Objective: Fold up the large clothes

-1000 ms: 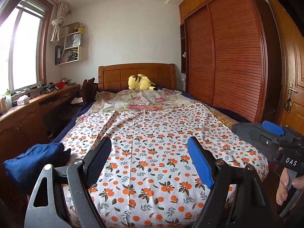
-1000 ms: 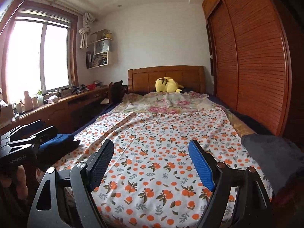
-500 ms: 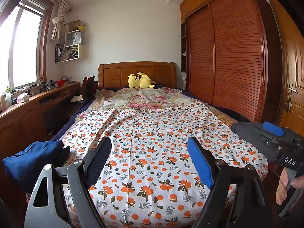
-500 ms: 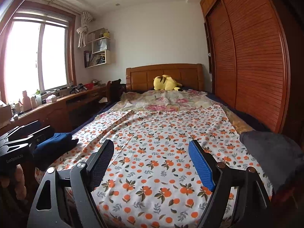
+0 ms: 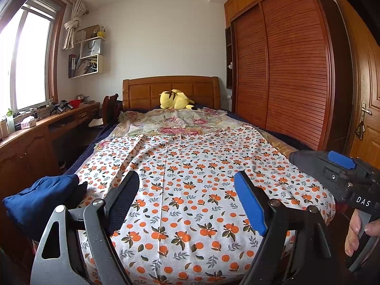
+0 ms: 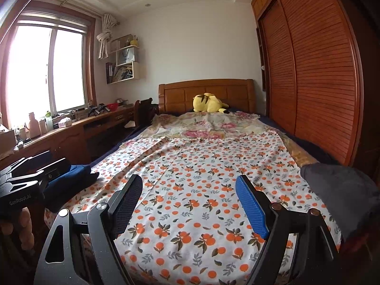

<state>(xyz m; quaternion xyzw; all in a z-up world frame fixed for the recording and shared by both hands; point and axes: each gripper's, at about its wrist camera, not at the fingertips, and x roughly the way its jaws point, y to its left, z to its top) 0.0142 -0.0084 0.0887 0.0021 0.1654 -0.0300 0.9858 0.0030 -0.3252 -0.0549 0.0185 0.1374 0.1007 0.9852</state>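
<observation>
A large white cloth printed with orange fruit (image 5: 190, 166) lies spread flat over the near half of the bed, also filling the right wrist view (image 6: 201, 171). My left gripper (image 5: 186, 178) hovers open over its near edge, nothing between the fingers. My right gripper (image 6: 189, 178) is open beside it, also empty and over the same edge. A folded dark blue garment (image 5: 40, 197) sits at the bed's near left corner. A grey garment (image 6: 339, 190) lies at the near right corner.
A floral sheet (image 5: 180, 123) and a yellow plush toy (image 5: 175, 99) lie by the headboard. A slatted wardrobe (image 5: 285, 71) lines the right side, with a door (image 5: 365, 118) beside it. A cluttered wooden desk (image 5: 35, 137) and a chair (image 5: 110, 109) run along the left.
</observation>
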